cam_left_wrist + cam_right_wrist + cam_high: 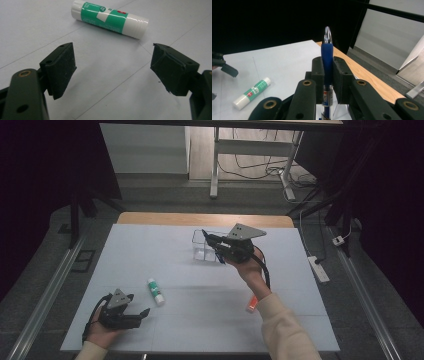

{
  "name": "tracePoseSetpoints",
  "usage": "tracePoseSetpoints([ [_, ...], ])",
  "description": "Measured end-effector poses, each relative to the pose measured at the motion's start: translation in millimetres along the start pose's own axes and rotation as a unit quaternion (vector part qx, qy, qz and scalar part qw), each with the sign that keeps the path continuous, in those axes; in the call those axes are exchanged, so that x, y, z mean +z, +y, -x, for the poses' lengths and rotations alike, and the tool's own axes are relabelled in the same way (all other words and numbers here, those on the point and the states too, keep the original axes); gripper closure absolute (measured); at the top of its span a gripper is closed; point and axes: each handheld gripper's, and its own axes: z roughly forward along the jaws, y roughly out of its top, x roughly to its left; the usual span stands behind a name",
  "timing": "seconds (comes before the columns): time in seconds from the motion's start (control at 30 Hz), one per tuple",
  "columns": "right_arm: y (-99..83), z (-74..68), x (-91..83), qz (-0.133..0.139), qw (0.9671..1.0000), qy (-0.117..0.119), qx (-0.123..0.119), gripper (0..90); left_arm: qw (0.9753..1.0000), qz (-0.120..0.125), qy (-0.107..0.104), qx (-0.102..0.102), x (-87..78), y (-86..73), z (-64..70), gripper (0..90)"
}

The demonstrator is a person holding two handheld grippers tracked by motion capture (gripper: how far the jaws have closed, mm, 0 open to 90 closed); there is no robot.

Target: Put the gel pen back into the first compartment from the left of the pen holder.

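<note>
Nearest the person, the left gripper [134, 311] rests low over the white table [165, 330], its jaws spread wide with nothing between them. In the left gripper view the glue stick [110, 19] lies on its side just beyond the open jaws, apart from both; its green label is too blurred to read. Farther right on the table an orange thing [252, 304] lies half hidden behind the right forearm, so what it is cannot be told. Beyond, the right gripper [218, 251] is held above a clear box [200, 246], its body covering part of the box. Its jaws are closed tight on a blue pen [327, 53], silver tip up; the pen's lower end is cut off by the picture's edge.
</note>
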Motion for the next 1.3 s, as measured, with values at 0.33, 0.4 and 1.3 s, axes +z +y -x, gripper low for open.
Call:
tracePoseSetpoints([
  [0.33,7.9,0.5,10.3,0.009,1.0,0.002,0.0,79.5,1.0,0.002,-0.001,0.001,-0.7,0.0,0.0,19.9],
  [0.4,7.9,0.8,13.4,0.011,0.9999,0.003,0.001,79.5,1.0,0.002,-0.001,0.001,-0.7,0.1,0.2,19.9],
  [1.3,2.0,26.5,41.8,0.022,0.9981,-0.031,0.049,79.2,1.0,0.0,-0.003,-0.002,-0.3,-0.8,-1.6,20.0],
])
